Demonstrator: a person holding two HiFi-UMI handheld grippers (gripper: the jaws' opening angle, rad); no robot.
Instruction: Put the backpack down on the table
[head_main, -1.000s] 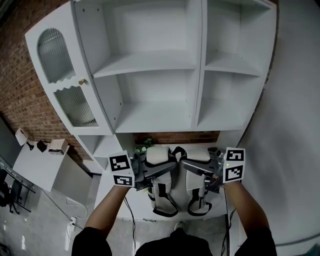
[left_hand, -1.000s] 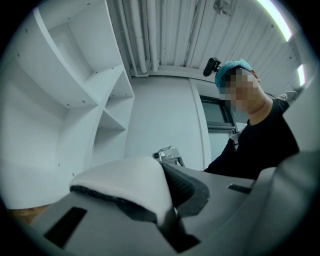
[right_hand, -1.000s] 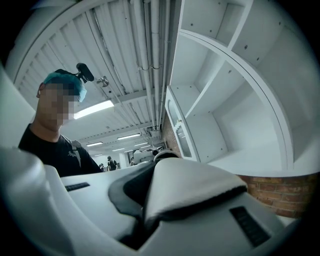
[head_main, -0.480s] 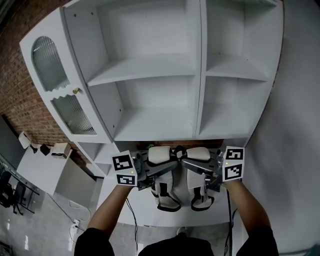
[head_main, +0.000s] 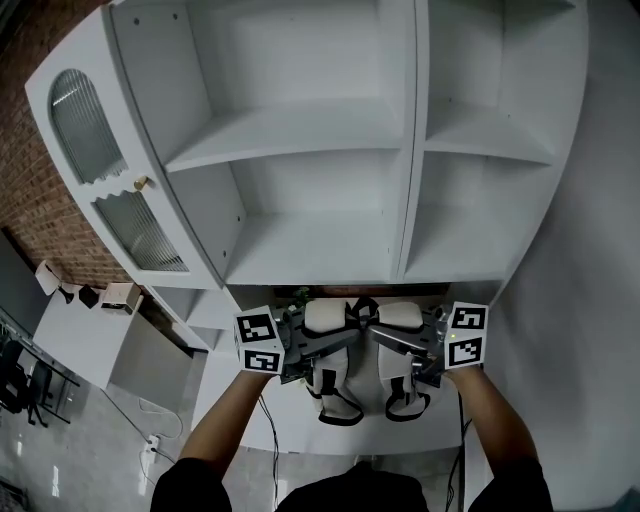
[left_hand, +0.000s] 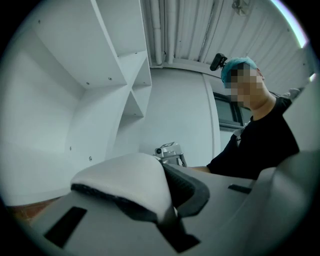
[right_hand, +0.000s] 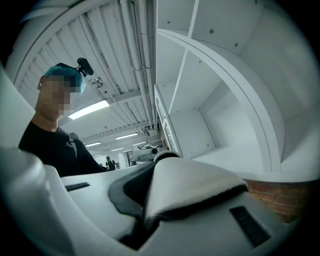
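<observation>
Two grippers, one bag. The left gripper (head_main: 345, 338) and right gripper (head_main: 380, 338) are each clamped on a padded shoulder strap of the backpack (head_main: 328, 372). Both gripper views show a white pad with a dark edge pinched tight between the jaws.

The pack hangs between the two hands, over the near part of the white table (head_main: 215, 375) and just in front of the big white shelf unit (head_main: 300, 130). I honestly can't tell whether the bottom of the bag is touching the tabletop, because the straps and hands hide it from above.

What I'd worry about:
- The grip is only on soft padding, so a jerk on the way down could let a strap slide out. Then the bag drops on one side.
- If one hand gets lower than the other, the pack lands tilted and flops over.
- The loose lower straps (head_main: 405, 395) dangle underneath and could bunch up under the bag.
- It's close to the shelf unit, so drifting toward the far side could bump it.
</observation>
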